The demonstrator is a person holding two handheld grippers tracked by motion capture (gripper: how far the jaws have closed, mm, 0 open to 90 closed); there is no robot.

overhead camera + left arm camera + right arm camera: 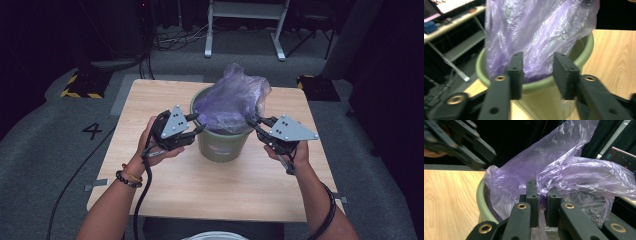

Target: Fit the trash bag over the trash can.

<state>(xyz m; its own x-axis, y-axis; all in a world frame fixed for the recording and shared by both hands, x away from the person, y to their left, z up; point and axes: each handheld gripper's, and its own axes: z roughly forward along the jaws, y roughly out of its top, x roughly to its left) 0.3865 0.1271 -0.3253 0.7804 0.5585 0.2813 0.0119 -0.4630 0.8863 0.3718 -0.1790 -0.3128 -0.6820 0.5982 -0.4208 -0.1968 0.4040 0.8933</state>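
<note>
A green bucket (222, 142) stands mid-table with a crumpled purple plastic bag (232, 97) bulging out of its top. My left gripper (198, 123) is at the bucket's left rim. In the left gripper view its jaws (539, 75) stand open, and the green rim (584, 53) and bag (536, 27) are seen through the gap. My right gripper (253, 123) is at the bucket's right rim. In the right gripper view it (541, 202) is shut on a fold of the purple bag (574, 172), just above the bucket's rim (482, 200).
The bucket stands on a small wooden table (165, 175) with bare wood all round it. A white frame (245, 15) stands on the floor beyond it. Yellow-and-black striped bases (80, 85) sit near both far corners. A cable (75, 175) trails down on the left.
</note>
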